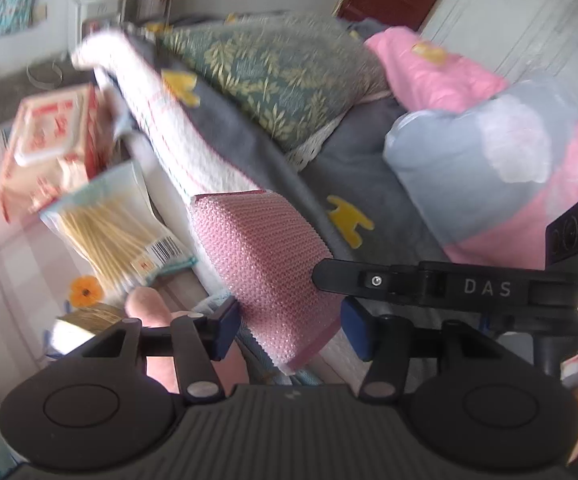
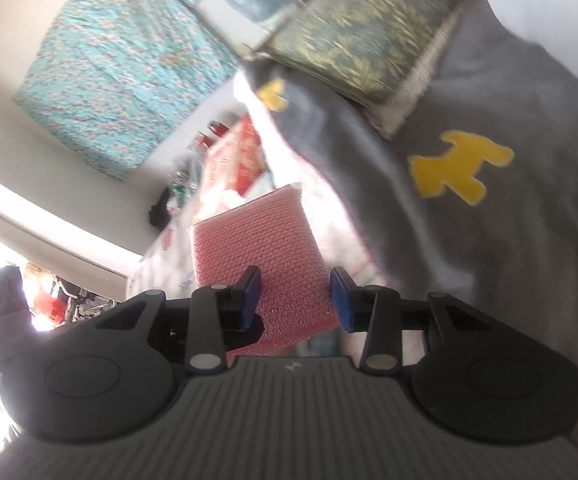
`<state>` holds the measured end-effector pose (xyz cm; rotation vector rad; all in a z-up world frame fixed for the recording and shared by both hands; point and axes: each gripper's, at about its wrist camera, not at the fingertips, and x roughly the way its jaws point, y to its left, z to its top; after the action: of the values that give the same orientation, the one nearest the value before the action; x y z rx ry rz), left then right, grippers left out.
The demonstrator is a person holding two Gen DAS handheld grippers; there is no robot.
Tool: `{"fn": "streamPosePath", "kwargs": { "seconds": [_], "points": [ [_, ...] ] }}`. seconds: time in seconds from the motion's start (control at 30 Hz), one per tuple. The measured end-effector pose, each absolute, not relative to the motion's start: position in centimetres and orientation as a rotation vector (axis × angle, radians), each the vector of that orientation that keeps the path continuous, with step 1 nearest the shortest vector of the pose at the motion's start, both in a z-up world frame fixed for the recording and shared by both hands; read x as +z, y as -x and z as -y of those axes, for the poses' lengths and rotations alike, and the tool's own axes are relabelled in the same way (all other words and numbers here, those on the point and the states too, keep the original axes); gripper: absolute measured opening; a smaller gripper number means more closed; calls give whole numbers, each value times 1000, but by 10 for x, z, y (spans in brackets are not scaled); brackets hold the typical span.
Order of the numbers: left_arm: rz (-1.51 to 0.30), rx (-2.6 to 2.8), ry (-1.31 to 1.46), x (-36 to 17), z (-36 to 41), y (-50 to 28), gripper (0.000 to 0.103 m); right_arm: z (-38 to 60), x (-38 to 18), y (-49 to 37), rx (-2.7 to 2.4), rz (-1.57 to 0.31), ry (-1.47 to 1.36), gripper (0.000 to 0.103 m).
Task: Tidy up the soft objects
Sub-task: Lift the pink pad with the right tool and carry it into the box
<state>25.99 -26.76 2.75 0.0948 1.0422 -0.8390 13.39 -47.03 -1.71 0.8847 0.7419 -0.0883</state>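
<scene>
Between my right gripper's (image 2: 294, 294) blue pads sits a pink knitted cloth (image 2: 265, 264), pinched at its near end. From the left, my left gripper (image 1: 289, 326) stands open around the same cloth (image 1: 273, 256), pads not pressing it. It hangs over the edge of a grey blanket (image 1: 369, 176) on the bed, near a green leaf-print pillow (image 1: 273, 72).

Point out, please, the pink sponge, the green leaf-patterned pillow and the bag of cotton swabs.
pink sponge (image 1: 265, 256): left wrist view, middle of its mesh face.
green leaf-patterned pillow (image 1: 273, 76): left wrist view, centre of its top.
bag of cotton swabs (image 1: 109, 224): left wrist view, over the sticks.
</scene>
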Motion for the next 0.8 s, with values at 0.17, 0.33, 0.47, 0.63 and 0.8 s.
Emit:
{"fn": "streamPosePath", "kwargs": {
  "seconds": [0.17, 0.33, 0.47, 0.63, 0.8],
  "points": [
    [-943, -844, -101, 64, 237, -237, 55, 443, 21, -123, -45, -681, -842, 38],
    [-857, -804, -107, 96, 188, -219, 55, 403, 52, -125, 42, -645, -792, 38],
    [-806, -722, -117, 112, 135, -207, 55, 357, 67, -144, 143, -654, -767, 38],
    [-774, -574, -93, 122, 51, -199, 55, 274, 87, -177, 310, -698, -713, 38],
    [-779, -378, -52, 118, -37, -198, 55, 170, 96, -225, 482, -780, -638, 39]
  ]
}}
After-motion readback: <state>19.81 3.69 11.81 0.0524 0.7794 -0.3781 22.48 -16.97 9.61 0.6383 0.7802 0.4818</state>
